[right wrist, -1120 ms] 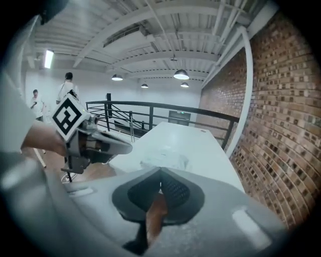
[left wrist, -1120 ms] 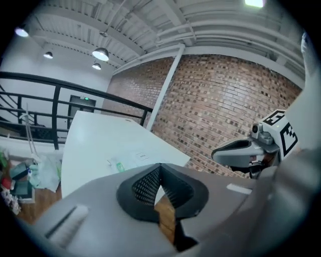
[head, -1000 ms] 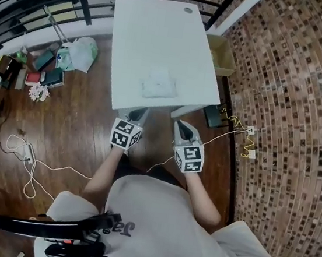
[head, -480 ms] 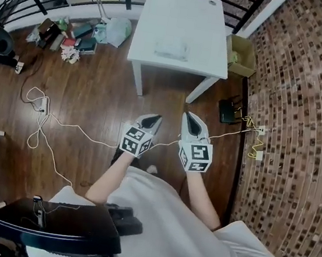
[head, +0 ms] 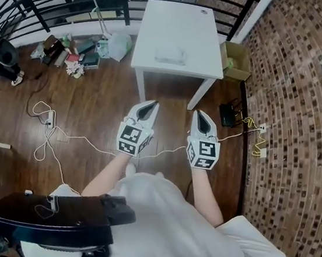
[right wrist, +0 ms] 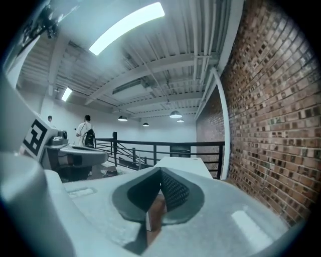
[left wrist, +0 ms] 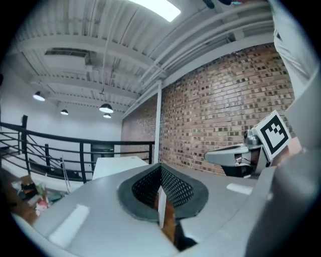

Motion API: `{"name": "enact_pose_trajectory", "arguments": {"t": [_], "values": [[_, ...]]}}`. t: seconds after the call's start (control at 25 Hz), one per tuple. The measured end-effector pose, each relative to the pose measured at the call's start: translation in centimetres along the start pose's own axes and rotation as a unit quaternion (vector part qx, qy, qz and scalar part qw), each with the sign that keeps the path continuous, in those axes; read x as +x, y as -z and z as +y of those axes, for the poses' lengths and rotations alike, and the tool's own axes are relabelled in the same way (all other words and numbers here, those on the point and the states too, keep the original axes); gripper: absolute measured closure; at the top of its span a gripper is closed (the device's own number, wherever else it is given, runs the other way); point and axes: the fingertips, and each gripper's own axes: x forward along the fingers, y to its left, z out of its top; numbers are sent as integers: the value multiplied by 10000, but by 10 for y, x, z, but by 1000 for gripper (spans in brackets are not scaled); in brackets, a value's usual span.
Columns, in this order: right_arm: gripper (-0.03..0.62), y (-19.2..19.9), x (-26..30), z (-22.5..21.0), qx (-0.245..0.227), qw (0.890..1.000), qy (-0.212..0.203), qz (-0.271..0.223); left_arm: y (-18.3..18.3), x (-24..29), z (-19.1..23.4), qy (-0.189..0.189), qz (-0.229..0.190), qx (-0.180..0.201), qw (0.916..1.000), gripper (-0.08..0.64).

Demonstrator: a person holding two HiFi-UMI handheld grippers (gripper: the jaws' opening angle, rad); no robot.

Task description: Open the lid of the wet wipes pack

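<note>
Your grey left gripper (head: 150,106) and right gripper (head: 201,117) hang mid-frame, jaws together and empty, so step up to the flat white wet wipes pack (head: 171,54) on the white square table (head: 163,19) at upper centre and part the jaws before you reach the lid.

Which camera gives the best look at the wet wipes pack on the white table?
The head view: it looks down on the wet wipes pack lying on the white table. Both gripper views catch only the table nearly edge-on; no pack can be made out.
</note>
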Motion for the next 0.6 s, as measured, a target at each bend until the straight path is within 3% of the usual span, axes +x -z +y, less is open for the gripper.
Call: {"name": "enact_pose_trajectory", "arguments": {"t": [0.12,0.24,0.6], "values": [[601,-21,5,23,-144,9996,-181,-159,-37,-7,5,-111,-466,365,9982,545],[603,-41,10,52,-276,9986,-345,-291,-55,-18,15,-91,-692,466,9965,545],[601,-46,16,82,-400,9981,-362,-280,-47,-35,49,-258,-623,311,9972,545]]}}
